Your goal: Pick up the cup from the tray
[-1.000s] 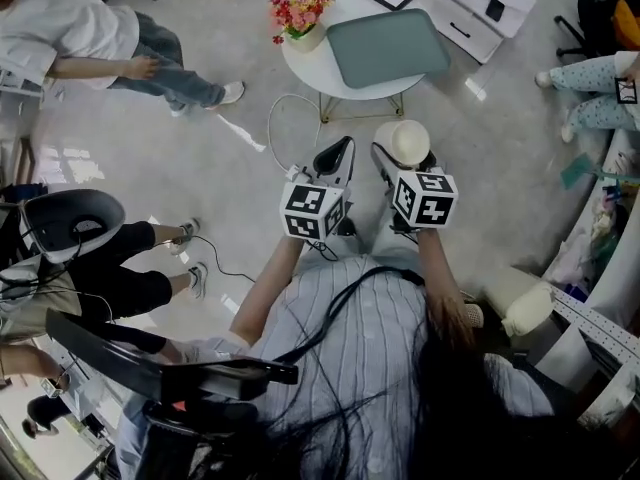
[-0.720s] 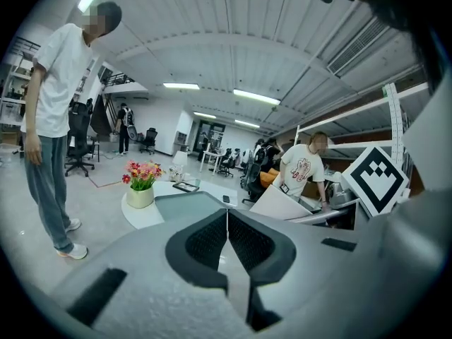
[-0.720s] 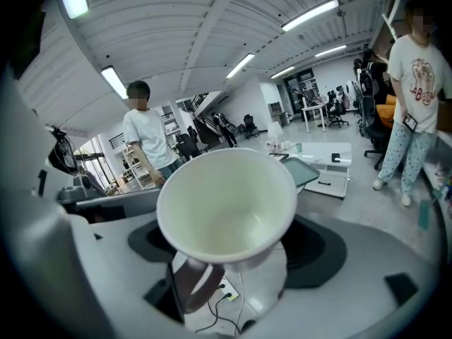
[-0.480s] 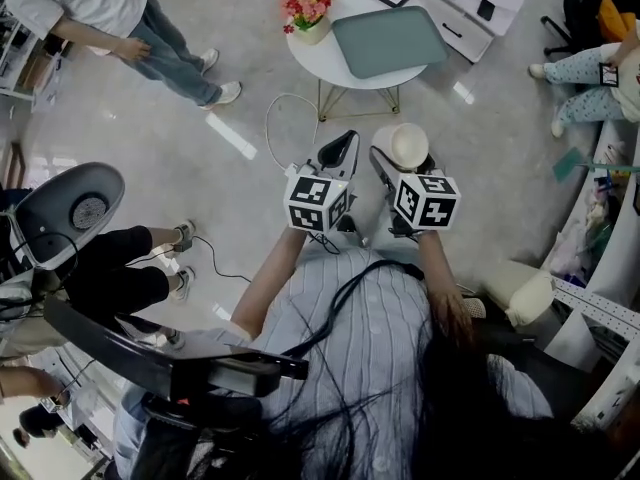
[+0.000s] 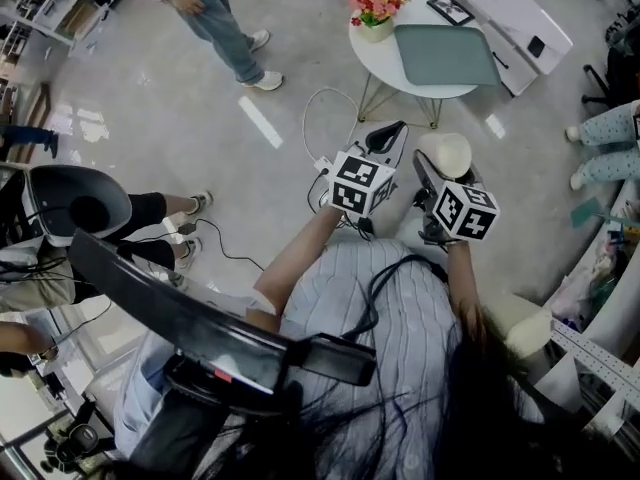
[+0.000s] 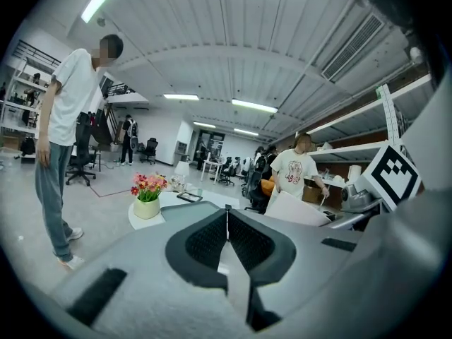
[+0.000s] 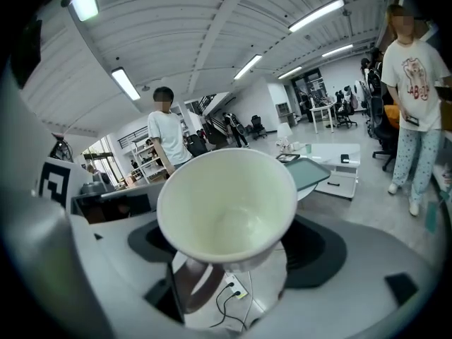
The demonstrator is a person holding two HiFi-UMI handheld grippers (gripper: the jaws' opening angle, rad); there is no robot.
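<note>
A white paper cup [image 5: 444,152] [image 7: 224,202] is held over the floor, with my right gripper [image 5: 438,173] [image 7: 236,251] shut on its lower part. The cup's mouth faces the right gripper view's camera, and its inside is empty. My left gripper [image 5: 388,134] [image 6: 227,212] hangs just left of it, shut with its pads pressed together and nothing between them. The grey-green tray [image 5: 445,55] [image 7: 305,173] lies bare on the round white table [image 5: 372,51] ahead of both grippers. The right fingertips are hidden behind the cup.
A pot of flowers [image 5: 375,10] [image 6: 147,194] and a framed picture [image 5: 449,8] share the table. A low white cabinet [image 5: 512,14] stands behind it. A cable [image 5: 325,108] loops on the floor. A person [image 5: 220,13] stands far left; seated people are at both sides.
The head view has swung, so the table and both grippers now sit further right in the picture. The right gripper still holds the cup. The standing person has moved up the frame.
</note>
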